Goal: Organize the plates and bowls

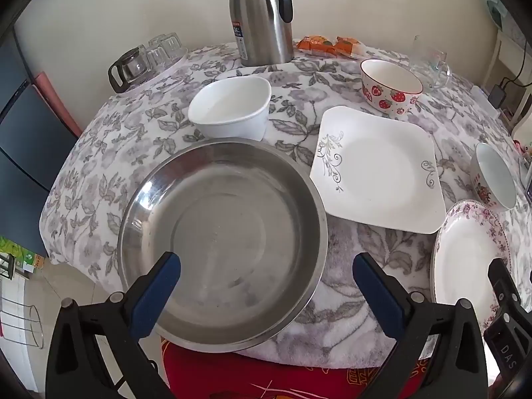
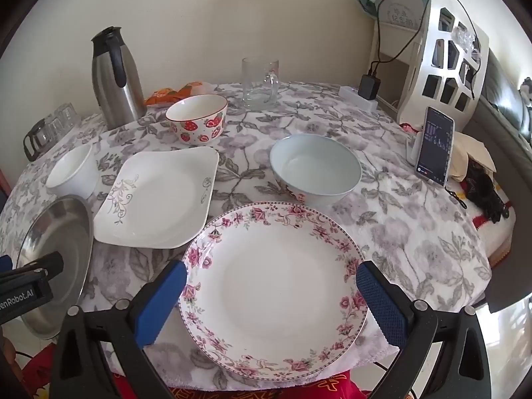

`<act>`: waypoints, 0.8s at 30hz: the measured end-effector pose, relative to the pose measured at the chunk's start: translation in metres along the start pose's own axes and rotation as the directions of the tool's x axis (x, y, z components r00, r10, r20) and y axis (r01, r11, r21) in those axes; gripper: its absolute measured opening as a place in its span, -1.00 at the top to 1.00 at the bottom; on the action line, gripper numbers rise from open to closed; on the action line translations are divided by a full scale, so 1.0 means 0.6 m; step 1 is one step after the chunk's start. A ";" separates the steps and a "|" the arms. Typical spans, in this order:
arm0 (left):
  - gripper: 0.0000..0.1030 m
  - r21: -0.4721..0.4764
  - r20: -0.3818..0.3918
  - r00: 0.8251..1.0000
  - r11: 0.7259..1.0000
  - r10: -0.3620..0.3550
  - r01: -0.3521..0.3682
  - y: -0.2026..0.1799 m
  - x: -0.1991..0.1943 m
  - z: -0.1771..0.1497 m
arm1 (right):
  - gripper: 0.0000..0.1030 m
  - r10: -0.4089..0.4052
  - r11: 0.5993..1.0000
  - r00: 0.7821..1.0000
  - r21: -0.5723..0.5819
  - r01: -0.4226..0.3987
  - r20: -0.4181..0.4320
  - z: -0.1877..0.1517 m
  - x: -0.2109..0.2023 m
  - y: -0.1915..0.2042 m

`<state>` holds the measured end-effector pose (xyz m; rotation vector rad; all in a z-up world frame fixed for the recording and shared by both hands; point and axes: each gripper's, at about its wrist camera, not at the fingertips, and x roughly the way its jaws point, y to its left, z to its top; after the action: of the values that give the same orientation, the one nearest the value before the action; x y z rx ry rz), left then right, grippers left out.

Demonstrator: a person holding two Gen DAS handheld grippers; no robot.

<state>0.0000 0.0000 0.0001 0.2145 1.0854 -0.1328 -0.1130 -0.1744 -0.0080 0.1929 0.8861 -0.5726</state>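
My left gripper (image 1: 266, 282) is open above the near edge of a steel basin (image 1: 222, 242), also seen in the right wrist view (image 2: 56, 232). My right gripper (image 2: 271, 289) is open over a round floral plate (image 2: 276, 286), which also shows in the left wrist view (image 1: 468, 256). A square white plate (image 1: 375, 169) (image 2: 156, 196) lies between them. A white square bowl (image 1: 232, 106) (image 2: 71, 169), a strawberry bowl (image 1: 390, 86) (image 2: 198, 118) and a pale blue bowl (image 2: 316, 166) (image 1: 493, 176) stand behind.
The round table has a floral cloth (image 2: 415, 232). A steel thermos (image 1: 261, 16) (image 2: 114, 76), a glass mug (image 2: 259, 83), snack packets (image 1: 329, 46) and glass cups (image 1: 146, 60) stand at the back. A phone on a stand (image 2: 435, 146) is at the right.
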 end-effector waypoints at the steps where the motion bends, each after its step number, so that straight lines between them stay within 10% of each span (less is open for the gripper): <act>1: -1.00 0.004 0.003 1.000 1.000 0.002 -0.002 0.000 -0.001 0.000 | -1.00 0.000 1.000 1.000 0.004 0.000 0.002 0.000 0.000 -0.003; 24: -1.00 0.051 0.020 0.999 0.998 0.034 -0.035 -0.011 -0.004 -0.004 | -1.00 0.009 1.000 1.000 -0.024 -0.010 -0.011 -0.001 0.002 0.006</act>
<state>-0.0047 -0.0060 0.0006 0.2775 1.0599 -0.1317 -0.1108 -0.1717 -0.0097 0.1786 0.9015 -0.5522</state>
